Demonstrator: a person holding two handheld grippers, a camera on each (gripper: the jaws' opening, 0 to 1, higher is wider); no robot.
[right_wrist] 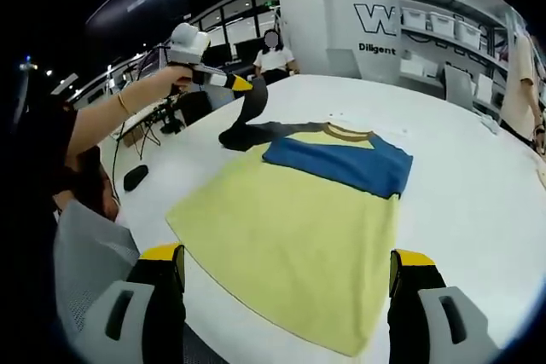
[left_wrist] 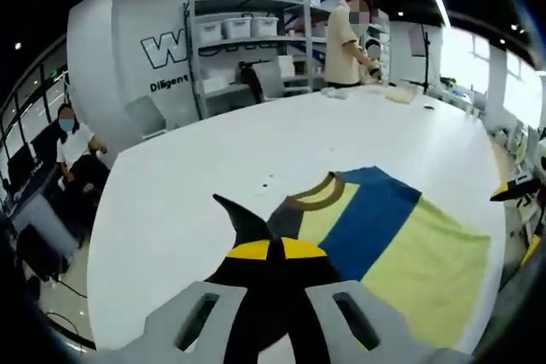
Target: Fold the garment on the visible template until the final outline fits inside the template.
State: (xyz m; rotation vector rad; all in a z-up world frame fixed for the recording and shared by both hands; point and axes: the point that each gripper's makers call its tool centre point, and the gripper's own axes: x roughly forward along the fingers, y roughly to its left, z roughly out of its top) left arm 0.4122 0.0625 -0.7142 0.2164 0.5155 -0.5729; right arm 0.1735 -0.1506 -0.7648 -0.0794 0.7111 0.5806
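We see the yellow-and-blue shirt (right_wrist: 299, 219) spread on the white table (right_wrist: 461, 202), its dark sleeve (right_wrist: 247, 121) lifted, pinched in our left gripper's (right_wrist: 241, 85) jaws. Right gripper (right_wrist: 290, 274) hovers, jaws wide. Next, we lay the sleeve inward.

In the right gripper view the person's left hand (right_wrist: 164, 76) holds the left gripper (right_wrist: 241, 84) raised at upper left, jaws closed on dark cloth, while the right gripper (right_wrist: 286, 272) spreads wide along the bottom edge.
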